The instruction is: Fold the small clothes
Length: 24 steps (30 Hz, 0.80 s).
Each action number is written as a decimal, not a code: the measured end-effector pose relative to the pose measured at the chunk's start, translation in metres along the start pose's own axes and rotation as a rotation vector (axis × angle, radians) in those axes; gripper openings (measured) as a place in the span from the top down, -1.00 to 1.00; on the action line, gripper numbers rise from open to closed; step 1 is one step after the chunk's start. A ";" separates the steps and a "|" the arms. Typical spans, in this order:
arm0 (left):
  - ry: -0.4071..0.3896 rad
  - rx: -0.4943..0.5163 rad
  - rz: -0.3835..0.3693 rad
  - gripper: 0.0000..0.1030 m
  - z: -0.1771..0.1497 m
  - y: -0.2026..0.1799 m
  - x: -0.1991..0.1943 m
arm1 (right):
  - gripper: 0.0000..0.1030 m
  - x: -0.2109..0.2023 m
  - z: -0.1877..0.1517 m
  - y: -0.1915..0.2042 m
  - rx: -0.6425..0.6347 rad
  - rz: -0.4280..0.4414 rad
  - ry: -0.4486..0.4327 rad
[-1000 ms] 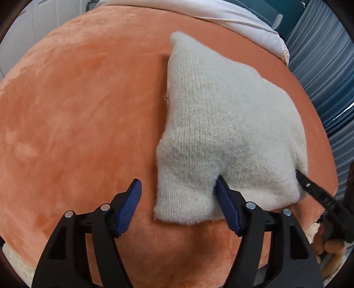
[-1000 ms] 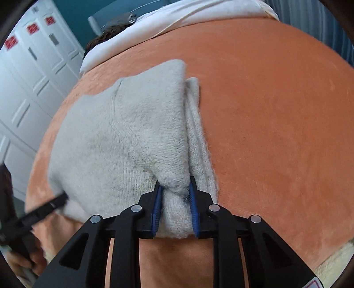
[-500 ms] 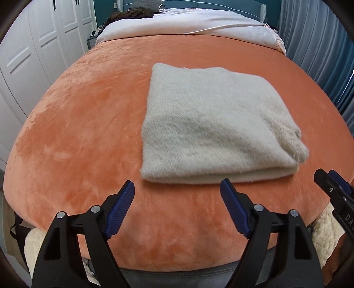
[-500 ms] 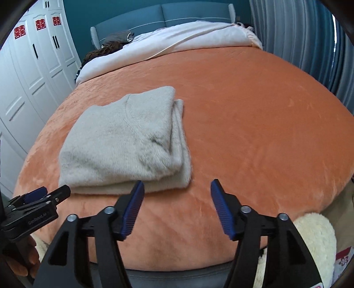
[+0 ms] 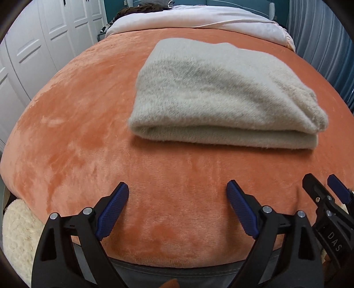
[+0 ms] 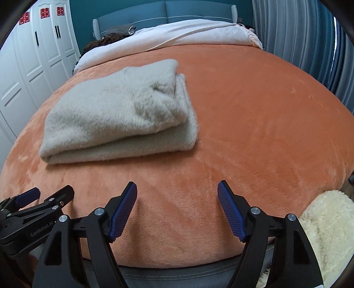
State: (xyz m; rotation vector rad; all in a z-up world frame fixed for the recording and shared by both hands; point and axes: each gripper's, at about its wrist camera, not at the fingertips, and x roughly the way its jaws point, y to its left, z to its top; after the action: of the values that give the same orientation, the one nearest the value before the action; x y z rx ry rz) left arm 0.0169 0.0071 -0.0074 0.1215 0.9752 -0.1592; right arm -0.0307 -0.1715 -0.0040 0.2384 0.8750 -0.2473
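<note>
Here, folded sweater (image 5: 212, 93) lying crosswise on orange blanket (image 5: 88, 137), folded edge nearest, both grippers' jaws apart.

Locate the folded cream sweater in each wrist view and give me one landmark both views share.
Left wrist view: the folded cream sweater lies right of centre, upper half, on the orange blanket.
Right wrist view: the sweater lies left of centre.
Shared landmark: the white duvet at the bed's far end.
</note>
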 end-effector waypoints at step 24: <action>-0.124 0.011 0.040 -0.91 -0.016 -0.004 0.013 | -0.72 0.023 -0.013 0.003 -0.025 -0.037 -0.031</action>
State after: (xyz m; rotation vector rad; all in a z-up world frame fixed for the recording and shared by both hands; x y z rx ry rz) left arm 0.0105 0.0049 -0.0273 0.1394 0.8475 -0.1335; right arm -0.0254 -0.1672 -0.0297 0.1943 0.8520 -0.2740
